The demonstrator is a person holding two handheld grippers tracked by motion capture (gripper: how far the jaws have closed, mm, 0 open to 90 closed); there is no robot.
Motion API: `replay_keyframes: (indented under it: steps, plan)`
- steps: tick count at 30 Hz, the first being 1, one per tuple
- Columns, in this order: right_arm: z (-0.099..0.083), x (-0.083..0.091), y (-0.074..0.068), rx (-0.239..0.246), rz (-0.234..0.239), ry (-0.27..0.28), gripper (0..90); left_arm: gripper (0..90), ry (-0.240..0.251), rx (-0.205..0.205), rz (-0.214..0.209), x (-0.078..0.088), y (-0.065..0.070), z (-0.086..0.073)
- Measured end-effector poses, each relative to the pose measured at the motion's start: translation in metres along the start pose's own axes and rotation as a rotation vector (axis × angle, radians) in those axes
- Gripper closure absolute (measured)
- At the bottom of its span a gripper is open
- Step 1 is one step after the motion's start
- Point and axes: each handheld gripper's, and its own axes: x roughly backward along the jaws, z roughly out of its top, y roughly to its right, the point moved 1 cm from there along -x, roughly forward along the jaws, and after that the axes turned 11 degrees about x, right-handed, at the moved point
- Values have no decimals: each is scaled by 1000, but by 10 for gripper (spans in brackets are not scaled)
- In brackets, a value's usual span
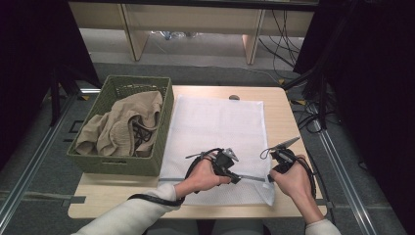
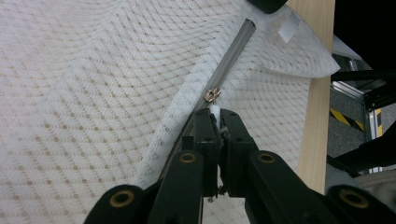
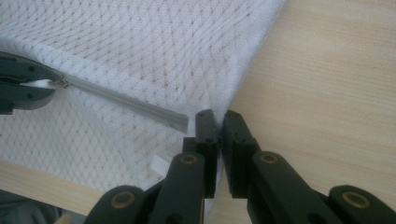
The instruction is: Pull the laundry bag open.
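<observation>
With left gripper (image 2: 215,114) clamped on zipper pull (image 2: 213,94), right gripper (image 3: 216,116) pinching mesh bag (image 3: 140,42) corner: mid-unzip; next, probably drag pull along zipper (image 3: 126,100).

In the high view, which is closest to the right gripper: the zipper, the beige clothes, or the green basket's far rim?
From the right gripper:
1. Zipper, just to its left on the mesh bag.
2. Beige clothes, far left, inside the basket.
3. Green basket's far rim, back left.

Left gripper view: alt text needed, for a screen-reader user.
The left tool, its black jaws shut, pinches the white pull tab of a small brass zipper slider on a white mesh laundry bag. The grey zipper runs up toward the light wooden table edge.
</observation>
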Motion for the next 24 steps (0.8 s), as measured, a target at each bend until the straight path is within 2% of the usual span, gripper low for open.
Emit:
replay_keyframes:
  steps: [1, 6, 7, 8, 12, 15, 24]
  plan:
    - [1, 3, -6, -88, 5, -40, 867, 864, -3, -4, 4, 0, -1, 0]
    - [1, 2, -7, -88, 6, -48, 867, 864, -5, -4, 6, 0, -1, 0]
    - [0, 2, -4, -62, 12, -43, 867, 864, -3, -3, 5, 0, -1, 0]
    - [0, 2, -3, -57, 6, -34, 867, 864, -2, -4, 6, 0, -1, -1]
    - [0, 2, -4, -58, 14, -41, 867, 864, 1, 5, 2, 0, -1, -2]
    - [0, 2, -4, -63, 15, -45, 867, 864, -13, 1, 15, 2, -3, -2]
    - [0, 1, -3, -62, 2, -41, 867, 864, -9, 12, 15, 5, -4, -4]
